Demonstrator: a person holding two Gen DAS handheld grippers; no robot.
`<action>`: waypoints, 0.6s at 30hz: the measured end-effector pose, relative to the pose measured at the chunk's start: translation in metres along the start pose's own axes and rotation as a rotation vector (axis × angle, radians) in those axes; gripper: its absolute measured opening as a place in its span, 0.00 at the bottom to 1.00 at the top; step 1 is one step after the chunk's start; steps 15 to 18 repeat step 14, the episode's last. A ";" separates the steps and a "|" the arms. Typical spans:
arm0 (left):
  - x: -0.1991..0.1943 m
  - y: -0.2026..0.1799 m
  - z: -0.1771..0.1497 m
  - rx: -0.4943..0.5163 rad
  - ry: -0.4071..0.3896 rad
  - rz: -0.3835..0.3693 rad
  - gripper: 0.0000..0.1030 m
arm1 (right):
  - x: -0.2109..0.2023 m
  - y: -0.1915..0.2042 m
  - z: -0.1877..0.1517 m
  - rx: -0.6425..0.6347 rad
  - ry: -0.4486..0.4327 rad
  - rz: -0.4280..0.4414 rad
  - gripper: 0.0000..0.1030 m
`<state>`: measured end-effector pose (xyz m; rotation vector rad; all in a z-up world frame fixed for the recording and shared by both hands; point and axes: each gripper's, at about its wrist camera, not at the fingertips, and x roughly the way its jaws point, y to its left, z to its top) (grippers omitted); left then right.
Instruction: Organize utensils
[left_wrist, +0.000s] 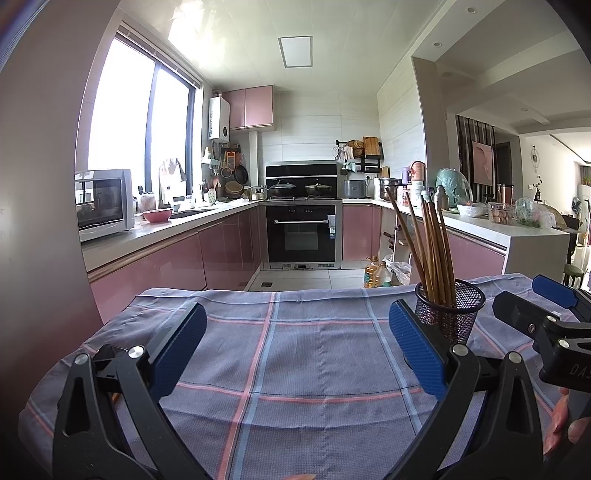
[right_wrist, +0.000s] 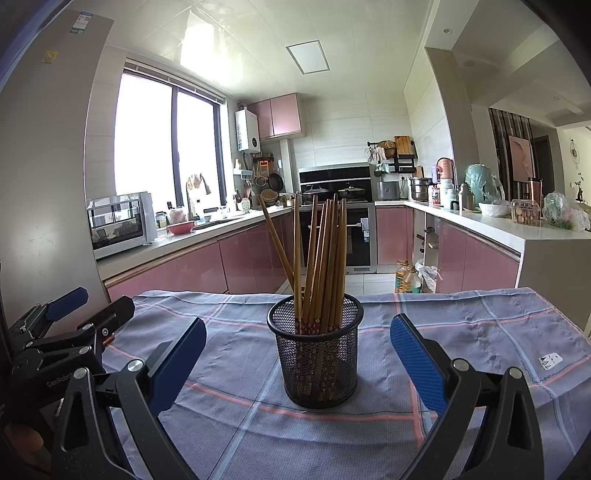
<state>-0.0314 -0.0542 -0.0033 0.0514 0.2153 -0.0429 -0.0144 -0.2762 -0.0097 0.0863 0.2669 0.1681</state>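
Right wrist | both hand-held grippers released: right (right_wrist: 297, 358), left (left_wrist: 297, 350) | chopsticks' (right_wrist: 321, 258) lower ends veiled by mesh holder (right_wrist: 316, 362)

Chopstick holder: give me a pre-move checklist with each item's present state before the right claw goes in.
1. Mesh holder upright on the plaid cloth: ok.
2. Chopsticks all inside the holder: ok.
3. Right claw open wide: ok.
4. Holder centred between the right claw's fingers: ok.
5. Left claw open and empty, off to the holder's left: ok.
6. Holder steady enough not to tip when gripped: cannot tell.
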 end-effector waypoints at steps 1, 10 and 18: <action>0.000 -0.001 0.000 0.001 0.001 0.001 0.95 | 0.000 0.000 0.000 -0.001 0.000 -0.001 0.94; 0.008 0.003 0.001 -0.006 0.047 0.009 0.95 | 0.004 -0.022 0.001 -0.029 0.030 -0.084 0.94; 0.028 0.016 -0.002 -0.005 0.133 0.015 0.95 | 0.034 -0.081 -0.004 0.016 0.235 -0.236 0.94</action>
